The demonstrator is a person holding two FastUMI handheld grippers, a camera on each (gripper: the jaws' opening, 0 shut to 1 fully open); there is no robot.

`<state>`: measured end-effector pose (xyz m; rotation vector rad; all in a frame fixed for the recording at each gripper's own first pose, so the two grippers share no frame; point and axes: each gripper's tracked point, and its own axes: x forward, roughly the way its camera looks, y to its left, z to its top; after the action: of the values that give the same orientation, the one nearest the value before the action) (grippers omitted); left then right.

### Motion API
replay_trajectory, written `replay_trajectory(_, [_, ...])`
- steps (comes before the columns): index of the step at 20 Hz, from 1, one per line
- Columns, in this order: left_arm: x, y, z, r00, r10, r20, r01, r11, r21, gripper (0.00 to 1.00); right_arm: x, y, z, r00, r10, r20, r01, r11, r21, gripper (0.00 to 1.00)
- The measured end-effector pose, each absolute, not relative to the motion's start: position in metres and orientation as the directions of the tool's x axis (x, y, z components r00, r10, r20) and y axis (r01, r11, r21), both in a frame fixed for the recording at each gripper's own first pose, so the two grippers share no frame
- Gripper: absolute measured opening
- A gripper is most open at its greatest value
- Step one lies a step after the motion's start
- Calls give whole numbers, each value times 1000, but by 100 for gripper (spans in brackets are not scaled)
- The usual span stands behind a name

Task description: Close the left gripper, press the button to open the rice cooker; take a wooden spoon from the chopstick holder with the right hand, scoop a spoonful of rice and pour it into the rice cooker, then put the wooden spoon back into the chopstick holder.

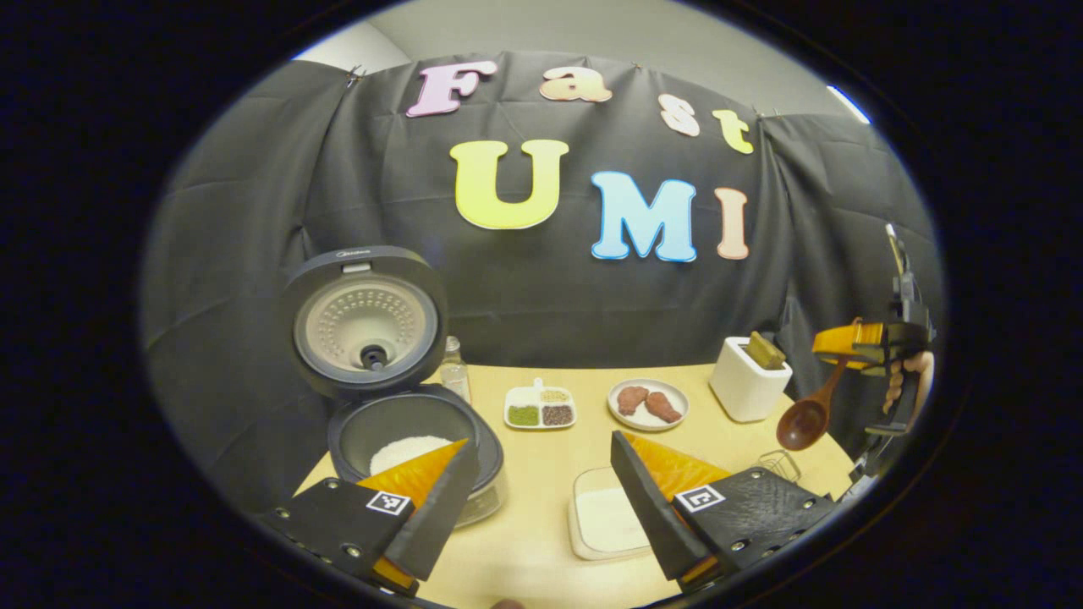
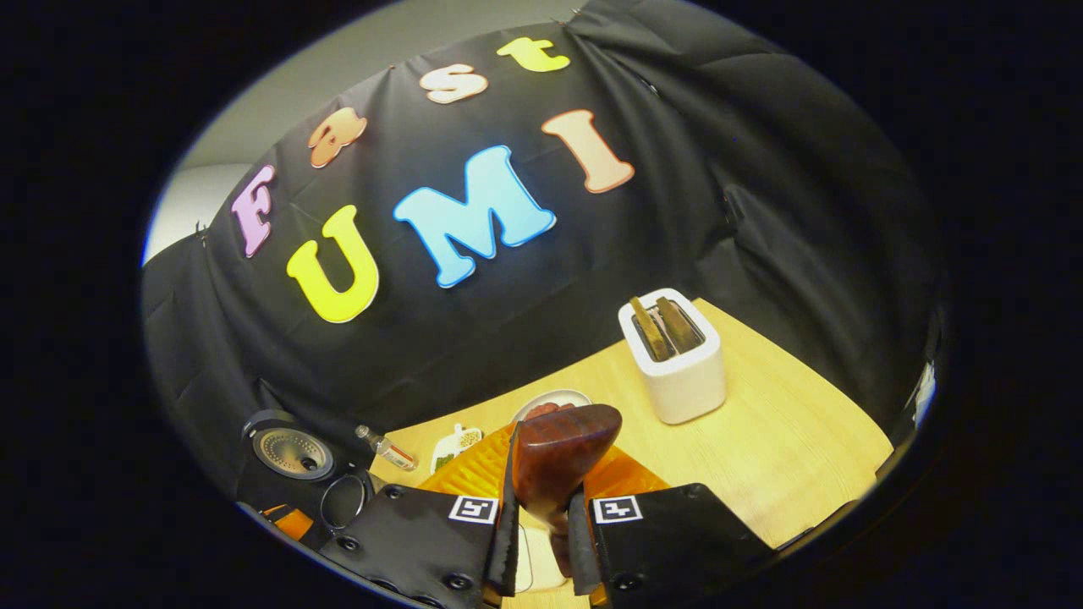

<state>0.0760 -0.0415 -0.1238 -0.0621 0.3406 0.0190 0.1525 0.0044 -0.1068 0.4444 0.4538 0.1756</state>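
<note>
**A:** Wooden spoon [image 2: 558,457] first, please. Where is it, and what holds it?

**B:** It sits between the jaws of the right gripper [image 2: 541,529], which are together and clamped on its handle. In the right gripper view the dark bowl of the spoon sticks out just ahead of the jaws, so its long axis runs forward along them.

**A:** And seen from the other side?

**B:** In the left gripper view the spoon [image 1: 808,414] hangs well off to the right of the left gripper [image 1: 541,499]. Its handle slopes up to where the right gripper [image 1: 876,342] and a hand grip it, and the bowl is the low end, above the counter [image 1: 541,474].

**A:** Where is the chopstick holder?

**B:** The chopstick holder [image 2: 677,359], a white block with slots on top, stands ahead of the right jaws and a little to their right. In the left gripper view it [image 1: 749,381] is just left of the spoon's bowl.

**A:** What are the left jaws doing?

**B:** They are wide apart, holding nothing. The rice cooker [image 1: 398,414] stands just beyond the left finger, lid up, white rice showing in the pot.

**A:** So what does the next move turn on?

**B:** My judgement: the spoon must go handle-end or bowl-end down into a slot, so the right hand, the nearer one, has to tip the spoon upright over the holder.
</note>
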Motion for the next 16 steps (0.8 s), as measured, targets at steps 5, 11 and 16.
replay_trajectory(5, [57, -59, -113, 941, 69, -332, -87, 995, -39, 97, 158, -17, -159, 855, 255, -451, -15, 883, 469, 27])
replay_trajectory(11, [14, -61, -100, 933, 147, -329, -147, 989, 24, 96, 168, -18, -205, 828, 259, -497, -10, 894, 448, 27])
replay_trajectory(16, [-9, -40, -105, 916, 208, -342, -216, 976, 14, 97, 170, -11, -241, 807, 242, -539, 2, 911, 413, 28])
